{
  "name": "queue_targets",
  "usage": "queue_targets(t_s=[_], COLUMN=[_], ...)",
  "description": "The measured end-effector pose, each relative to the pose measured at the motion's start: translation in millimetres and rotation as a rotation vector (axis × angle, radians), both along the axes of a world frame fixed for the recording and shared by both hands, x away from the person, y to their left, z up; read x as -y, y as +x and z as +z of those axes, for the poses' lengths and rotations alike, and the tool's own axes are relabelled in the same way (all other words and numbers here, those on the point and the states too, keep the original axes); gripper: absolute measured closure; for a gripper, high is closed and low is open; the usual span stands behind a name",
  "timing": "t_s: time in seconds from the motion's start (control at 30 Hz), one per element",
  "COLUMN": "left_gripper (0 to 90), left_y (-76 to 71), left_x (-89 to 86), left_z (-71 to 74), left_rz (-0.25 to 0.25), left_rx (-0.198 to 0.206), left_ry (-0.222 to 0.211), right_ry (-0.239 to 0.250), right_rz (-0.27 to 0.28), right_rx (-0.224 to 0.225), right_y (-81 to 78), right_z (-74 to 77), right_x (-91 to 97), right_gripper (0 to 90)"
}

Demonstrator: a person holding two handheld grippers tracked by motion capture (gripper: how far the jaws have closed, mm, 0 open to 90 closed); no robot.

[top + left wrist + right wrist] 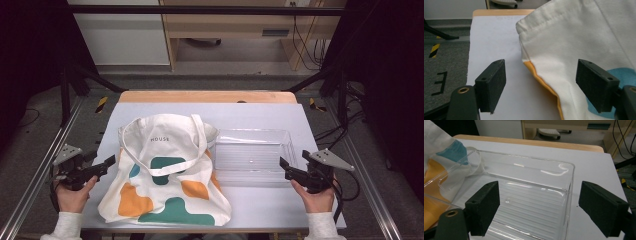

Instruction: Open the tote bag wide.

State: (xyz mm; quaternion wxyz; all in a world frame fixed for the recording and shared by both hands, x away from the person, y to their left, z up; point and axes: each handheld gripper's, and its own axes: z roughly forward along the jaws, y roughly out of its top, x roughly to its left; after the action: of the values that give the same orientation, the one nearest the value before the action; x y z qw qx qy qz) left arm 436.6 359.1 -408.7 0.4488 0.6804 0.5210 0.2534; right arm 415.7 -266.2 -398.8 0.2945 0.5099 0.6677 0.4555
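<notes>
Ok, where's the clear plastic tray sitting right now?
In the high view the clear tray lies right of centre on the table, beside the tote bag, with the open right gripper just off its right end.

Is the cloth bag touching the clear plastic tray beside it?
Touching. In the right gripper view the bag lies against the clear tray at its near corner, its colours showing through the wall; the high view shows no gap either.

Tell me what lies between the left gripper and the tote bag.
Nothing: in the high view, bare table cover separates the open left gripper from the tote bag. The left gripper view shows the bag's edge just ahead of its jaws.
</notes>
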Motion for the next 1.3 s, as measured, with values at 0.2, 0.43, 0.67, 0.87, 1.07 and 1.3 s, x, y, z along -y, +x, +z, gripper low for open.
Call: queue_targets(t_s=[0.2, 0.43, 0.67, 0.87, 1.07, 1.3], left_gripper=[24.7, 25.4, 27.0, 28.8, 30.3, 31.3], left_y=[-2.2, -3.7, -6.6, -8.8, -11.4, -15.2], left_x=[4.0, 9.2, 17.0, 22.9, 26.8, 28.8], left_z=[4.0, 11.5, 19.0, 23.4, 29.9, 37.4], left_rz=[-0.008, -0.024, -0.038, -0.047, -0.057, -0.067], left_rx=[0.010, 0.033, 0.047, 0.057, 0.072, 0.097], left_ry=[-0.008, -0.013, -0.018, -0.015, -0.019, -0.025], right_ry=[0.005, 0.001, 0.002, 0.008, 0.011, 0.026], right_rz=[0.006, 0.024, 0.067, 0.089, 0.108, 0.130], right_rx=[-0.002, 0.004, -0.002, 0.001, 0.005, 0.018], right_y=[-0.6, -0.9, -1.4, -1.8, -1.1, 0.0], right_z=[1.5, 5.1, 9.0, 11.9, 14.5, 20.8], right_x=[-4.8, -16.6, -32.9, -43.9, -55.4, -68.1], right_gripper=[19.2, 23.0, 27.4, 29.8, 30.6, 31.3])
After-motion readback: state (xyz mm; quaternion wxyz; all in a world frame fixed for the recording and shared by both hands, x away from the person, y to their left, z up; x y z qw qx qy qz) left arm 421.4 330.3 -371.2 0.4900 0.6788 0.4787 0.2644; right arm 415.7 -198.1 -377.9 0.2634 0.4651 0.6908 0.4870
